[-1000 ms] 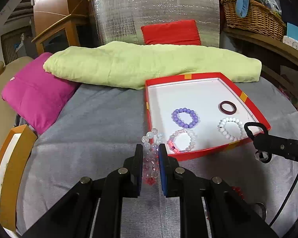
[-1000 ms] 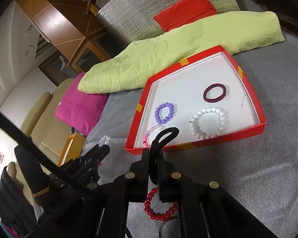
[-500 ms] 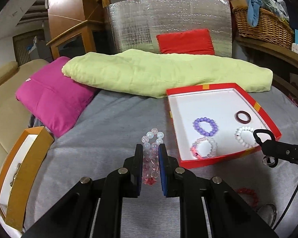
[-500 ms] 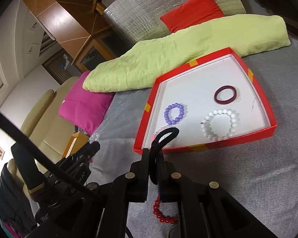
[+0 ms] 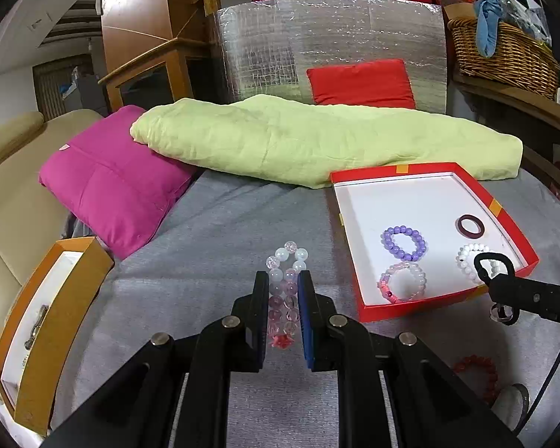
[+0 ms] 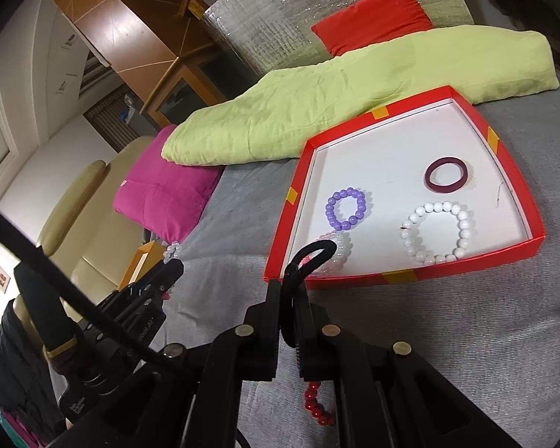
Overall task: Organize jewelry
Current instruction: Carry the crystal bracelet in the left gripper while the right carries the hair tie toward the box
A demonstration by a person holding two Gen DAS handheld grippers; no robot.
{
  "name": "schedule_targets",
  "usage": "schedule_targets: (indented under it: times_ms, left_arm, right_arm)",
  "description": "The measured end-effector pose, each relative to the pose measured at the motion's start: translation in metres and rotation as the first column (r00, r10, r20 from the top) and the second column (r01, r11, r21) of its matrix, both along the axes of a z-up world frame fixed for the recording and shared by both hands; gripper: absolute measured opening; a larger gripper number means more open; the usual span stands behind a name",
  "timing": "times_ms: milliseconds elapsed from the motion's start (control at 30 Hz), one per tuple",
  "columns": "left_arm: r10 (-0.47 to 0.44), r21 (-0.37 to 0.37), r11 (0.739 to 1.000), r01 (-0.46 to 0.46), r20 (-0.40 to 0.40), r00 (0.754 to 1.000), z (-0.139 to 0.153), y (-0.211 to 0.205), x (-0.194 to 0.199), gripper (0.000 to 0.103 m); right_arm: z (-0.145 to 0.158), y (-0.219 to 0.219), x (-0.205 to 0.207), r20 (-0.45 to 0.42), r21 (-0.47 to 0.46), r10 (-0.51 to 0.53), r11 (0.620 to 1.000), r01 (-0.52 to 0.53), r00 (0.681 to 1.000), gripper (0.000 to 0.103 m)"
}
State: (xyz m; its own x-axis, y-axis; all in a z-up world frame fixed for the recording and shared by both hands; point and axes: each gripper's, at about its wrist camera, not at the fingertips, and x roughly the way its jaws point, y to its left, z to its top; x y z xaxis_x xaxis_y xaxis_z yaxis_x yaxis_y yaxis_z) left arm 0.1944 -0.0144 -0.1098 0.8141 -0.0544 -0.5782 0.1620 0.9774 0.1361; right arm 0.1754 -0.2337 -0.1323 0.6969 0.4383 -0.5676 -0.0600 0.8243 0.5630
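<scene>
My left gripper (image 5: 283, 280) is shut on a clear and pink bead bracelet (image 5: 286, 265), held above the grey cloth left of the red tray (image 5: 369, 310). My right gripper (image 6: 288, 289) is shut on a black hair tie (image 6: 311, 257), held just before the tray's near left corner (image 6: 276, 272); it shows in the left wrist view (image 5: 498, 291) too. In the tray lie a purple bead bracelet (image 6: 345, 209), a white bead bracelet (image 6: 438, 233), a dark red ring (image 6: 446, 177) and a pink-white bracelet (image 5: 401, 282).
A red bead bracelet (image 6: 317, 405) lies on the grey cloth under my right gripper. An orange box (image 5: 37, 328) sits at the left edge. A green folded blanket (image 5: 317, 142) and a magenta cushion (image 5: 112, 183) lie behind. A wicker basket (image 5: 504, 56) stands at the back right.
Both grippers have pulled back and left from the tray, each still holding its item. The tray sits further right and looks smaller in the left wrist view.
</scene>
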Motion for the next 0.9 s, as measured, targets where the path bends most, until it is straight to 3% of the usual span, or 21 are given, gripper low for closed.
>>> schedule_targets:
  times_ms: [900]
  left_arm:
    - [0.012,-0.002,1.000,-0.012,0.012,1.000,0.000,-0.012,0.012,0.016]
  right_arm:
    - [0.004,-0.017,0.002,0.004,0.060,-0.025,0.998,0.025,1.000,0.007]
